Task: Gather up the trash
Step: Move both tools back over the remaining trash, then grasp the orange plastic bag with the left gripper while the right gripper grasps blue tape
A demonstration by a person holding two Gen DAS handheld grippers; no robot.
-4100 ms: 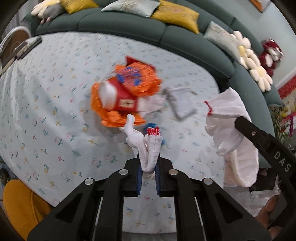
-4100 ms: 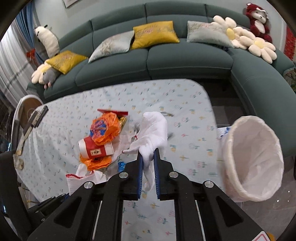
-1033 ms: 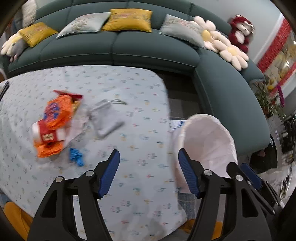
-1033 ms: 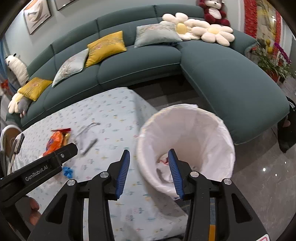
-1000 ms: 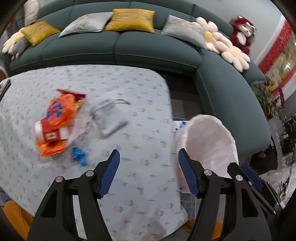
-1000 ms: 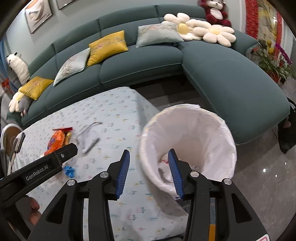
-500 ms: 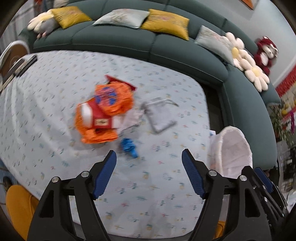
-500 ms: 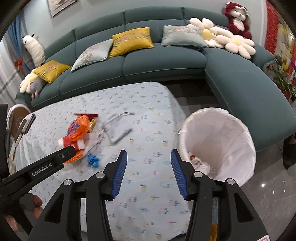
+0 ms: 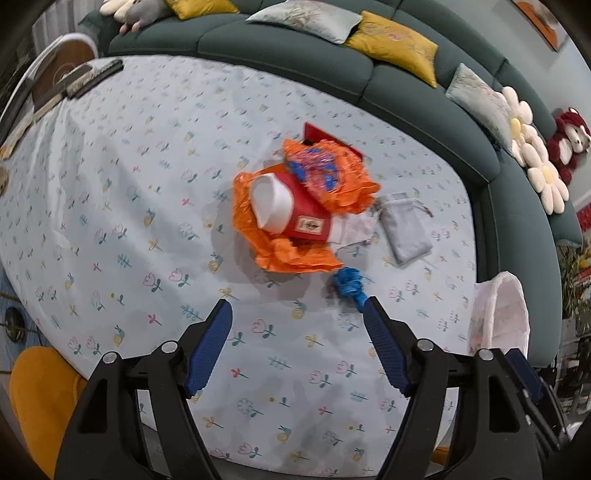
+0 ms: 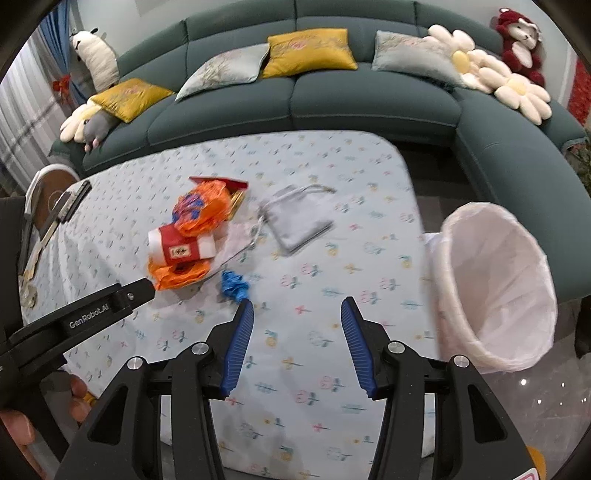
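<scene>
Beside bench [image 10: 369, 229]: white-lined trash bin [image 10: 495, 288], contents hidden. Left tongs [image 9: 297, 321] and right tongs [image 10: 297, 314] spread wide, holding nothing.

A table [image 10: 369, 177] stands before a curved sofa [image 10: 369, 96], which wraps around its far side and right end. Near the table's middle lies a heap of trash: a cup [image 9: 291, 210] on its side upon a crumpled wrapper [image 9: 295, 254], with a second wrapper [image 9: 328, 177] resting on the cup's far end and a flat box [image 9: 332, 138] behind that. A pouch [image 9: 404, 230] lies to the right of the heap, and a small wad [image 9: 349, 282] lies in front of it. A lined bin [image 10: 495, 288] stands off the table's right edge. Cushions [image 10: 306, 48] and plush toys [image 10: 517, 33] rest on the sofa.
</scene>
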